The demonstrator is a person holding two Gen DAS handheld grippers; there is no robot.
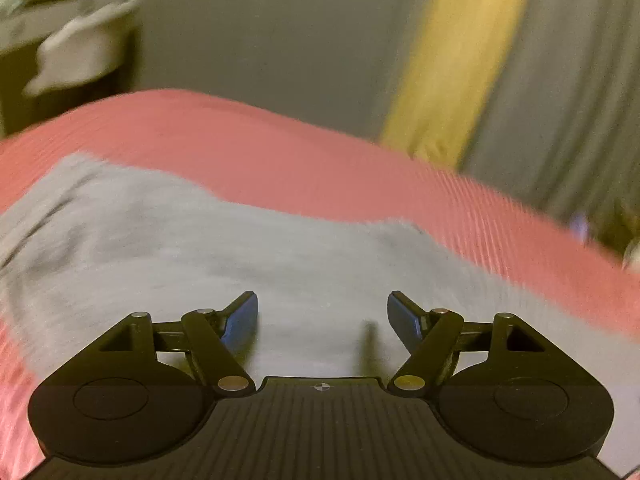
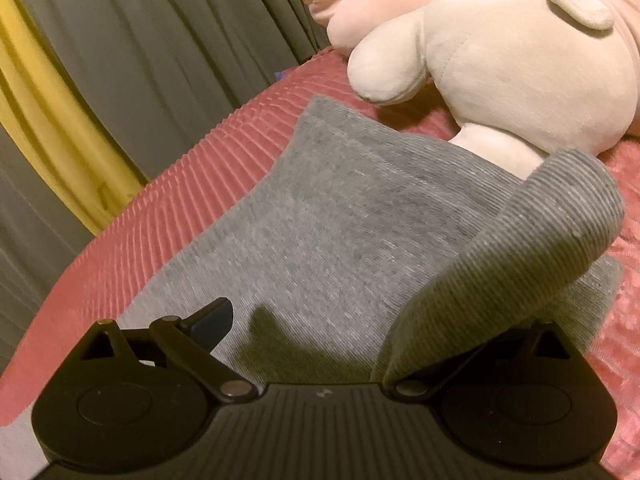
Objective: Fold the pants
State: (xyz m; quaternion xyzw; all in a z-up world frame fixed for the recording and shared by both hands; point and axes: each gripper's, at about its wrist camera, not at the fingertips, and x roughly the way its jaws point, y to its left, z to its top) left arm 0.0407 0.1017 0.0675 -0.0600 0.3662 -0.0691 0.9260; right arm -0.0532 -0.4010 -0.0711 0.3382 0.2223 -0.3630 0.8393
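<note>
Grey knit pants (image 1: pixel 168 248) lie spread on a pink ribbed bedspread (image 1: pixel 280 148). My left gripper (image 1: pixel 322 316) is open and empty, low over the grey cloth. In the right wrist view the pants (image 2: pixel 320 208) reach away towards the far edge. My right gripper (image 2: pixel 316 320) is open just above them. Its left finger (image 2: pixel 214 320) shows. A curled ribbed cuff of the pants (image 2: pixel 520 240) lies over the right finger and hides it.
A large cream and pink plush toy (image 2: pixel 500 60) lies on the bedspread (image 2: pixel 180 184) just beyond the pants. Grey and yellow curtains (image 2: pixel 100 80) hang behind the bed. A dark piece of furniture with clothes (image 1: pixel 68 48) stands at the far left.
</note>
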